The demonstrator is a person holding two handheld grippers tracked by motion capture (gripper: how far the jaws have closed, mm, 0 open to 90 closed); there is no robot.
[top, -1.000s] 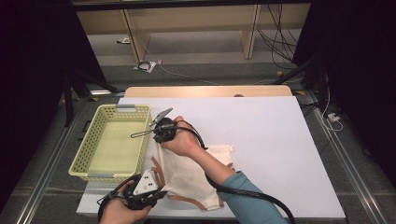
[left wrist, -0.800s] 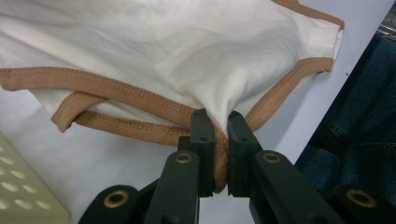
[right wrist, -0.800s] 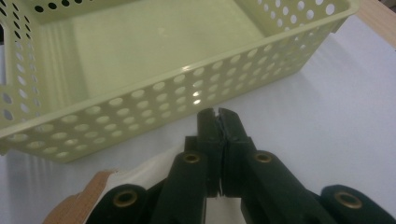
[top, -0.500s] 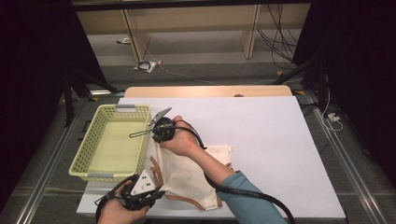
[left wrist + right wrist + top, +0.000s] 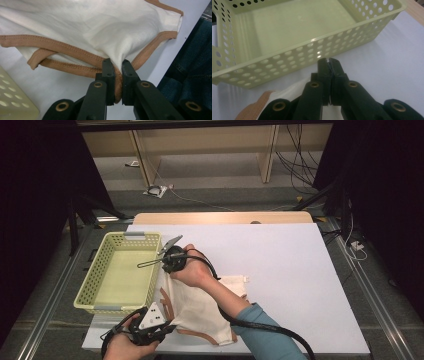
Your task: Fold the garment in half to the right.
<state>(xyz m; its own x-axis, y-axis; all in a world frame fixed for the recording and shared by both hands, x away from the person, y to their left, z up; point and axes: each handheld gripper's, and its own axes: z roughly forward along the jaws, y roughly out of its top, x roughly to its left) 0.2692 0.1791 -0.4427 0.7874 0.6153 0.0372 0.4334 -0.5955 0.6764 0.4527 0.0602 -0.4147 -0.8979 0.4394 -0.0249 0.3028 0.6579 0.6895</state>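
Barely any change from a second ago: the cream cloth [image 5: 200,307] with brown trim still lies on the white worktop [image 5: 300,285] just right of the green basket [image 5: 120,272], near edge. Left gripper [image 5: 116,72] stays at the near-left corner, fingers clamped on the cloth's brown hem. Right gripper [image 5: 329,65] holds at the cloth's far edge beside the basket wall, fingers together with nothing visible between them.

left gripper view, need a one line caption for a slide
Left tongs shut on the brown-trimmed hem of a cream garment lying on the white table, with a yellow basket's corner beside it.
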